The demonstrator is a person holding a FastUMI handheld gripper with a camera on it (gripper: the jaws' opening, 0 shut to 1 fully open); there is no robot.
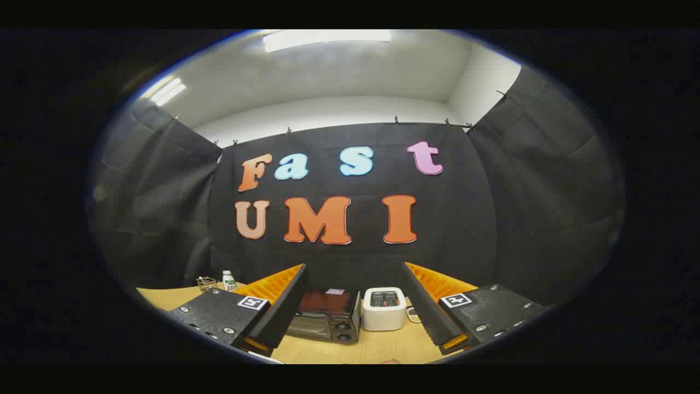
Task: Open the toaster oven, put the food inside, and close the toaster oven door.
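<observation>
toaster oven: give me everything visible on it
The dark, boxy toaster oven with a reddish-brown top stands upright on the light wooden table, door shut. Two round knobs sit on its front right; a small pale sticker lies on top. A white pop-up toaster stands just beside it. The hand-held gripper is open, the oven beyond its fingers.

One gripper (pixel 354 295), two fingers spread wide apart, nothing between them. One toaster oven (pixel 327 316), door closed. One white toaster (pixel 384 309) beside it. One small bottle (pixel 229 280). One wire object (pixel 206 283), unclear what. One table (pixel 377 346). Two ceiling lights (pixel 326 38).
</observation>
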